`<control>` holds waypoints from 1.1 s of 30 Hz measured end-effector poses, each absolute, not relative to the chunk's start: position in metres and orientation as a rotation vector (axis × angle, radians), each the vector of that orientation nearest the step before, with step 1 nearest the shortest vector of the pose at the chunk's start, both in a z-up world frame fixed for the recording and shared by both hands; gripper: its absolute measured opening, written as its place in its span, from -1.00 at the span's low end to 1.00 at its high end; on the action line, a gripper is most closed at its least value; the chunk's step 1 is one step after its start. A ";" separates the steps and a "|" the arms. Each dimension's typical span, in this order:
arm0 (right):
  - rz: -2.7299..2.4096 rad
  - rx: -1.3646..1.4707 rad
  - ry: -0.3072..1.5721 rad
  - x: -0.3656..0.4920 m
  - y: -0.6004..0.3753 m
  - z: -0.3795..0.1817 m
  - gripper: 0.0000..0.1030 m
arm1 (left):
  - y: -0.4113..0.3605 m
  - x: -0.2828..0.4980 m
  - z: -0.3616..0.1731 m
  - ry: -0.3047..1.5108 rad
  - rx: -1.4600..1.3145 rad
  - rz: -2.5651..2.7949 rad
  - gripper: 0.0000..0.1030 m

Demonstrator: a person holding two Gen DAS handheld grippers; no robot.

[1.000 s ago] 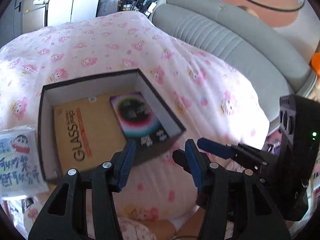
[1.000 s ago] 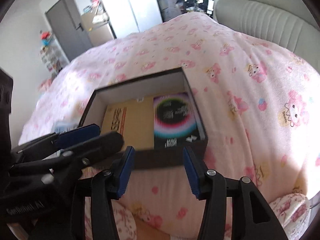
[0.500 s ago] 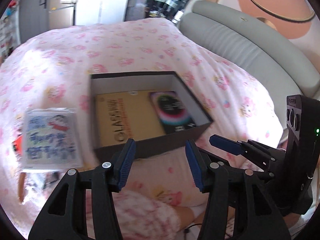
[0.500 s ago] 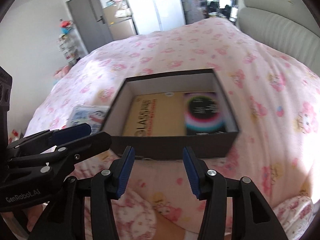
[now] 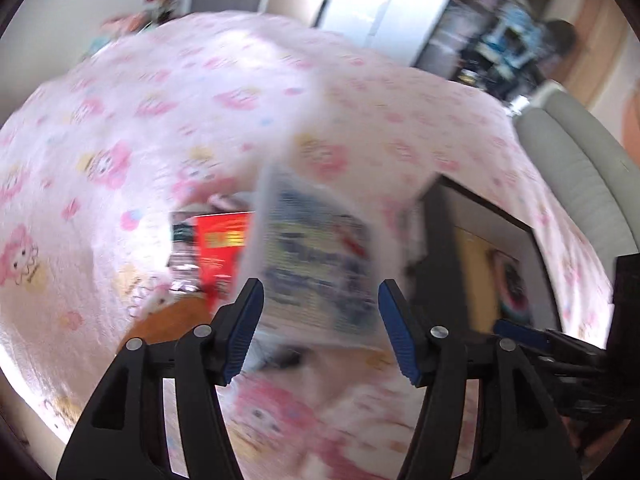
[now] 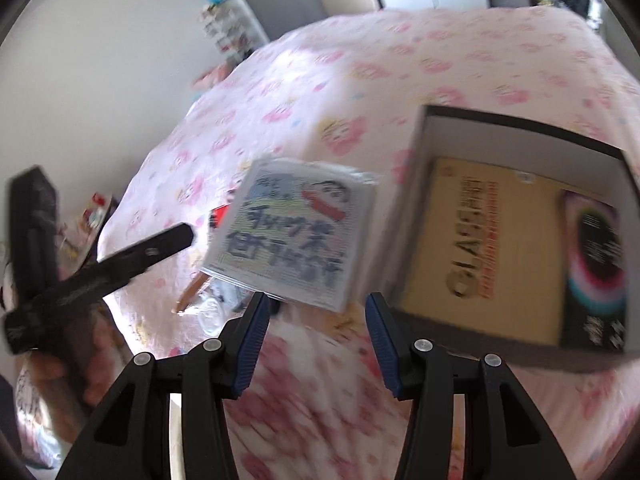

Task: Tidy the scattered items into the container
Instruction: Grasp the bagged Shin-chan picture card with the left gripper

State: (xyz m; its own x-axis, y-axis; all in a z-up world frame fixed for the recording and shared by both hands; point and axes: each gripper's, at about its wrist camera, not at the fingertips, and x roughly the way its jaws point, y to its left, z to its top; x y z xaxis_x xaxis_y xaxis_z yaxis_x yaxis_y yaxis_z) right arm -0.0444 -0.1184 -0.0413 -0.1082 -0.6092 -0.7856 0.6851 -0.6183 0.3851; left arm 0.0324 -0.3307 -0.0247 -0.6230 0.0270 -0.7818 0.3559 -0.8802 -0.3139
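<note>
Left wrist view, item one: my left gripper (image 5: 320, 328), jaws apart with nothing pressed between them and just widened, aimed over the cartoon-print packet (image 5: 320, 256); the picture is smeared. Item two: a red packet (image 5: 218, 252) lying on the pink cartoon bedspread (image 5: 120, 128) just left of the cartoon packet. Right wrist view, item three: my right gripper (image 6: 316, 336), jaws moderately apart, empty. Item four: black open box (image 6: 520, 128) on the bedspread, right of the cartoon packet, holding a yellow "GLASS" box (image 6: 480, 260) and a black card with rainbow ring (image 6: 596, 264) side by side.
</note>
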 end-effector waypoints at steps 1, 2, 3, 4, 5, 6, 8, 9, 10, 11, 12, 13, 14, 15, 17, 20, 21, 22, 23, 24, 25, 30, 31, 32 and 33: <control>-1.814 1.262 0.082 -0.048 -0.132 -0.042 -0.11 | -0.342 0.027 -0.036 0.698 1.269 -2.563 0.18; -1.786 1.262 0.076 -0.053 -0.146 -0.043 -0.11 | -0.351 0.025 -0.044 0.729 1.279 -2.551 0.18; -1.779 1.269 0.093 -0.057 -0.160 -0.046 -0.11 | -0.360 0.021 -0.053 0.780 1.289 -2.542 0.18; -1.789 1.284 0.131 -0.061 -0.175 -0.050 -0.11 | -0.366 0.017 -0.061 0.826 1.298 -2.538 0.18; -1.806 1.296 0.178 -0.065 -0.188 -0.055 -0.11 | -0.371 0.012 -0.069 0.874 1.311 -2.536 0.18; -1.817 1.303 0.214 -0.067 -0.198 -0.060 -0.11 | -0.374 0.007 -0.077 0.921 1.332 -2.538 0.18; -1.806 1.324 0.235 -0.070 -0.209 -0.071 -0.11 | -0.378 -0.001 -0.089 0.984 1.365 -2.527 0.23; -1.785 1.339 0.223 -0.072 -0.211 -0.077 -0.11 | -0.379 -0.005 -0.093 1.006 1.387 -2.519 0.23; -1.771 1.353 0.210 -0.074 -0.210 -0.081 -0.11 | -0.380 -0.007 -0.099 1.030 1.414 -2.514 0.23; -1.770 1.364 0.201 -0.076 -0.208 -0.084 -0.11 | -0.380 -0.008 -0.101 1.051 1.425 -2.511 0.20; -1.778 1.374 0.198 -0.077 -0.206 -0.085 -0.11 | -0.381 -0.009 -0.106 1.079 1.438 -2.503 0.13; -1.788 1.388 0.196 -0.078 -0.206 -0.088 -0.10 | -0.381 -0.009 -0.109 1.080 1.437 -2.496 -0.15; -1.799 1.396 0.202 -0.080 -0.207 -0.089 -0.10 | -0.381 -0.009 -0.111 1.055 1.434 -2.489 -0.29; -1.805 1.401 0.210 -0.080 -0.208 -0.090 -0.10 | -0.380 -0.008 -0.111 1.071 1.429 -2.497 -0.32; -1.802 1.405 0.218 -0.081 -0.208 -0.089 -0.10 | -0.382 -0.001 -0.108 1.138 1.398 -2.520 -0.52; -1.785 1.407 0.198 -0.085 -0.209 -0.088 -0.11 | -0.385 0.019 -0.091 1.153 1.316 -2.545 -0.61; -1.775 1.410 0.185 -0.086 -0.210 -0.087 -0.11 | -0.387 0.028 -0.085 1.128 1.286 -2.544 -0.61; -1.763 1.409 0.173 -0.087 -0.210 -0.087 -0.11 | -0.389 0.038 -0.081 1.122 1.259 -2.541 -0.62; -1.743 1.399 0.151 -0.086 -0.211 -0.086 -0.10 | -0.393 0.048 -0.078 1.136 1.237 -2.535 -0.62; -1.717 1.393 0.126 -0.086 -0.212 -0.085 -0.10 | -0.398 0.055 -0.079 1.161 1.233 -2.523 -0.61; -1.681 1.396 0.099 -0.086 -0.214 -0.086 -0.07 | -0.400 0.061 -0.082 1.175 1.252 -2.512 -0.57; -1.578 1.482 0.192 -0.087 -0.239 -0.102 0.06 | -0.402 0.059 -0.105 1.091 1.373 -2.402 -0.45; -1.599 1.495 0.227 -0.089 -0.242 -0.105 0.07 | -0.403 0.059 -0.105 1.090 1.366 -2.398 -0.40; -1.623 1.511 0.256 -0.091 -0.244 -0.109 0.12 | -0.405 0.059 -0.106 1.092 1.356 -2.400 -0.29; -1.640 1.530 0.279 -0.093 -0.246 -0.114 0.14 | -0.405 0.057 -0.107 1.091 1.351 -2.407 -0.22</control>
State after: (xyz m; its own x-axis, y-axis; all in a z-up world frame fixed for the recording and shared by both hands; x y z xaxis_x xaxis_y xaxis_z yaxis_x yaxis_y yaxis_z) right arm -0.0933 -0.2460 -0.1135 0.1139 -0.4231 -0.8989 0.6967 -0.6110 0.3759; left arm 0.0570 -0.4045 -0.1067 -0.5738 0.1921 -0.7961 0.4718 -0.7170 -0.5131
